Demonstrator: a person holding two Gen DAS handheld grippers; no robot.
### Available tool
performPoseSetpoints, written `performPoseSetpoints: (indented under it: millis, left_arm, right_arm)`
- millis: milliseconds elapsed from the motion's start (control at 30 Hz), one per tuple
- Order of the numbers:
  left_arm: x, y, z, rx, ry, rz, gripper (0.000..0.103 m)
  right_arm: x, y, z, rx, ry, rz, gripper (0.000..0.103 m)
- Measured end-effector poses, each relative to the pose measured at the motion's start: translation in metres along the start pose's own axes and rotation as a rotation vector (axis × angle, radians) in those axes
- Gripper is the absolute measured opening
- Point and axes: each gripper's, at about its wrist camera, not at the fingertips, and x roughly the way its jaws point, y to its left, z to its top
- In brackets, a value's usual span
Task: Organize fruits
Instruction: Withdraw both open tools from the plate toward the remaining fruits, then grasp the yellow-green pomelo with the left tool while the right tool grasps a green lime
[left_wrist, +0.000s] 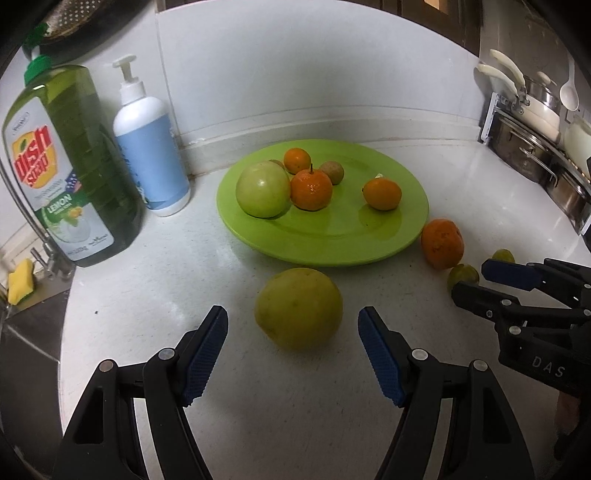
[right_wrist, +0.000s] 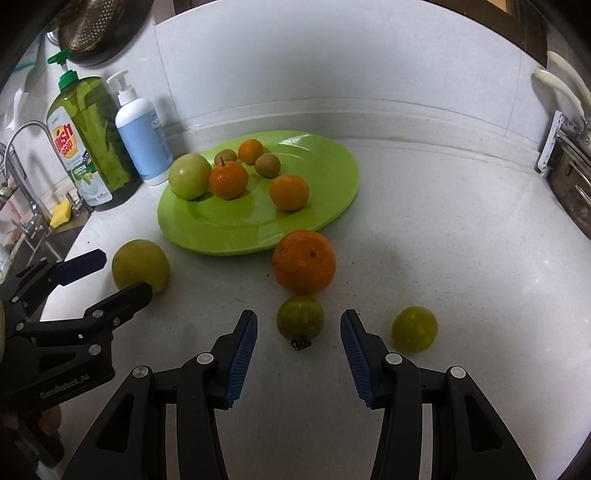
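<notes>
left tongs (left_wrist: 292, 334) open, straddling yellow-green fruit (left_wrist: 298, 308) | right tongs (right_wrist: 298, 334) open

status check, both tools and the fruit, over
Left tool open around large yellow-green fruit. Right tool open around small green fruit. Big orange beside round green plate. Nothing blocking.

L gripper (left_wrist: 291, 354) points steeply down, jaws apart w/ a clear gap, blue pads (left_wrist: 205, 360) facing each other, nothing pressed btwn them. R gripper (right_wrist: 298, 354) same downward tilt, jaws also apart but narrower, pads (right_wrist: 242, 360) touching nothing. Each shows in the other's view: R at the right edge of the L cam, L at the left edge of the R cam, side by side
</notes>
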Motion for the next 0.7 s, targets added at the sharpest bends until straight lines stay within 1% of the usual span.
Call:
performPoseSetpoints:
  millis: [67, 267, 400, 467, 533, 600, 700]
  left_arm:
    - [0.003, -0.001, 0.001, 0.003, 0.001, -0.005, 0.072]
    - [0.008, 0.001, 0.002, 0.002, 0.006, -0.013, 0.060]
    - [0.011, 0.001, 0.002, -0.007, 0.013, -0.029, 0.052]
    - [0.012, 0.002, 0.003, -0.007, 0.014, -0.029, 0.051]
    - [0.012, 0.002, 0.003, -0.009, 0.013, -0.030, 0.051]
    - [0.011, 0.002, 0.002, -0.011, 0.014, -0.031, 0.051]
    - [0.011, 0.003, 0.002, -0.009, 0.013, -0.029, 0.051]
  right_arm:
    - [0.002, 0.000, 0.002, 0.000, 0.002, -0.001, 0.048]
    - [0.007, 0.000, 0.002, 0.004, 0.006, 0.006, 0.047]
    - [0.011, 0.000, 0.002, 0.004, 0.016, 0.015, 0.041]
    - [0.011, 0.000, 0.002, 0.006, 0.020, 0.018, 0.040]
    - [0.011, 0.000, 0.003, 0.006, 0.022, 0.020, 0.037]
    - [0.012, 0.001, 0.002, -0.005, 0.032, 0.010, 0.030]
    - [0.012, 0.000, 0.002, 0.003, 0.037, 0.014, 0.030]
